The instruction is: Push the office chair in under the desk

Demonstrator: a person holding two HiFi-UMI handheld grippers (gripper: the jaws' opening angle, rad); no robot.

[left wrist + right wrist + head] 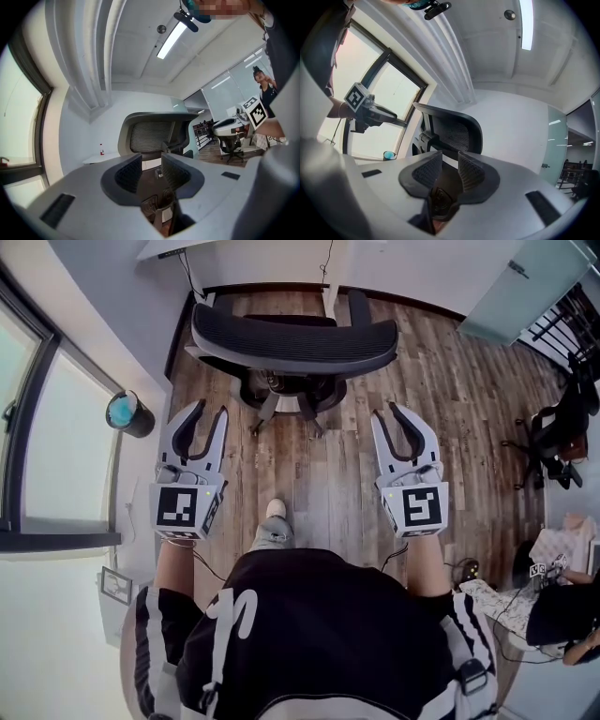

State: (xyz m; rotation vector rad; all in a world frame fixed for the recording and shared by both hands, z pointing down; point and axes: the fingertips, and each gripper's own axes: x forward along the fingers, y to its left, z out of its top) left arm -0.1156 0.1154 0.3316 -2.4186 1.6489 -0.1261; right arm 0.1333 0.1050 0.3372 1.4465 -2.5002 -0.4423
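The black mesh office chair [292, 341] stands with its backrest toward me, its seat tucked toward the white desk [253, 249] at the top of the head view. My left gripper [208, 411] hangs a short way behind the backrest's left end, apart from it. My right gripper [389, 411] hangs likewise behind the right end. Both point level at the chair. In the left gripper view the chair back [154, 133] shows beyond the left gripper [151, 169], open and empty. The right gripper [450, 168] is open too, with the chair back [450, 129] ahead.
A black bin [129, 413] stands by the window wall at left. Wooden floor [337, 484] lies between me and the chair, with my foot [274, 517] on it. Another black chair [553, 442] and a seated person [562, 615] are at far right.
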